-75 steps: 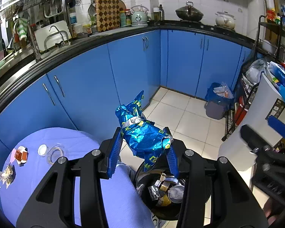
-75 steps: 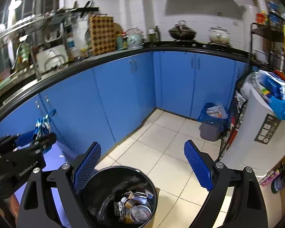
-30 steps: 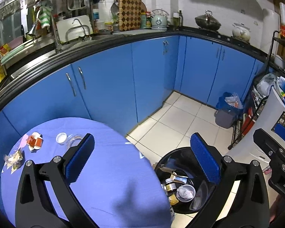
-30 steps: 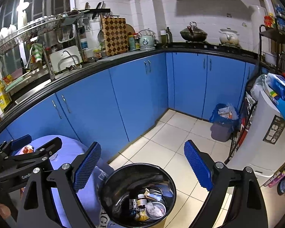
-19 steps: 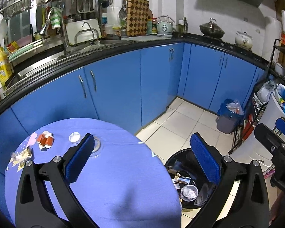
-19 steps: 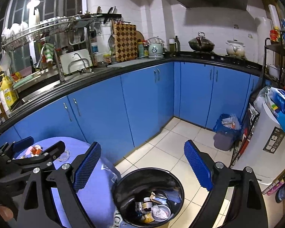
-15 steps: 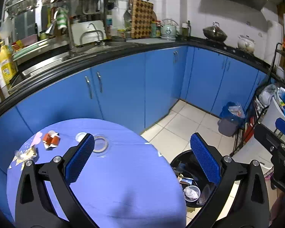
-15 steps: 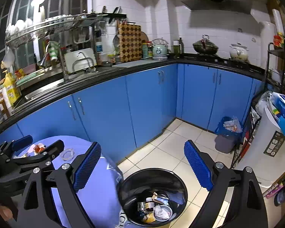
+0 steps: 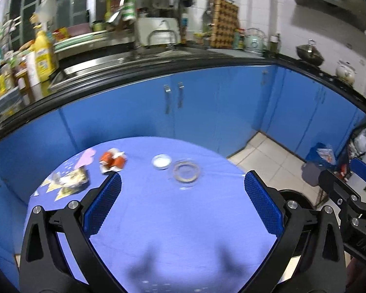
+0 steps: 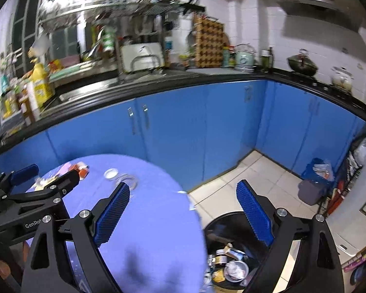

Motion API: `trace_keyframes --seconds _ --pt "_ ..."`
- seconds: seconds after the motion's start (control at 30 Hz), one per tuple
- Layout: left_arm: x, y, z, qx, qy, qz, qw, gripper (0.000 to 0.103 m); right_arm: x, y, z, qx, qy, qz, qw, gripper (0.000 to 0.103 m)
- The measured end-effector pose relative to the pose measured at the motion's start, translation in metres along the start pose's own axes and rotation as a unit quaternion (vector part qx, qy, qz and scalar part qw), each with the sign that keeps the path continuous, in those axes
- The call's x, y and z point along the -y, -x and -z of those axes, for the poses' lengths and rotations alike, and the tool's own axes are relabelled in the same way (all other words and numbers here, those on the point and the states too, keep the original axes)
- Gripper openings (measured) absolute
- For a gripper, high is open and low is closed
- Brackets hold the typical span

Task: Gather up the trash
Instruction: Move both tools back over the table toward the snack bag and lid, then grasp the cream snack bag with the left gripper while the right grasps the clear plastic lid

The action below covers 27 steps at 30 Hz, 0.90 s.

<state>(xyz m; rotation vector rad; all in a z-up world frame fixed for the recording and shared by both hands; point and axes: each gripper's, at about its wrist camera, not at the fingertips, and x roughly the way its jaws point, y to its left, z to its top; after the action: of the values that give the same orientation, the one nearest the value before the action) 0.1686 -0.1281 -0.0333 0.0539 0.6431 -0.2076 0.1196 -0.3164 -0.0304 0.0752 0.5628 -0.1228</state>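
My left gripper hangs open and empty over the round table with a blue cloth. At the table's far side lie an orange-and-white wrapper, a crumpled yellowish wrapper, a pink paper scrap, a white lid and a clear glass dish. My right gripper is open and empty too, held above the table's right edge. The black trash bin stands on the floor to the right of the table with cans and wrappers inside; its rim shows in the left wrist view.
Blue cabinets under a black counter curve behind the table. A sink and dish rack stand on the counter. A small grey bin with a blue bag, a wire rack and a white appliance line the right side. Tiled floor lies between.
The left gripper dropped the blue foil bag into the bin and opened. Both grippers have swung left from the bin toward the table; the litter on the table now sits closer.
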Motion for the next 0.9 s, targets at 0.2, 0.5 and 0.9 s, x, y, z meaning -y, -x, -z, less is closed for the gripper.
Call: trace_keyframes --seconds 0.2,0.5,0.9 --pt "-0.055 -0.021 0.017 -0.026 0.028 -0.035 0.9987 0.099 -0.042 -0.037 0.006 -0.034 0.027 -0.027 0.999 0.087" --pt "-0.134 -0.065 0.036 -0.051 0.052 -0.091 0.9932 0.099 -0.095 -0.103 0.015 -0.079 0.059 -0.058 0.993 0.087" --pt "-0.198 -0.137 0.038 -0.079 0.043 -0.134 0.9869 0.099 -0.129 -0.216 0.024 -0.158 0.064 -0.075 0.982 0.087"
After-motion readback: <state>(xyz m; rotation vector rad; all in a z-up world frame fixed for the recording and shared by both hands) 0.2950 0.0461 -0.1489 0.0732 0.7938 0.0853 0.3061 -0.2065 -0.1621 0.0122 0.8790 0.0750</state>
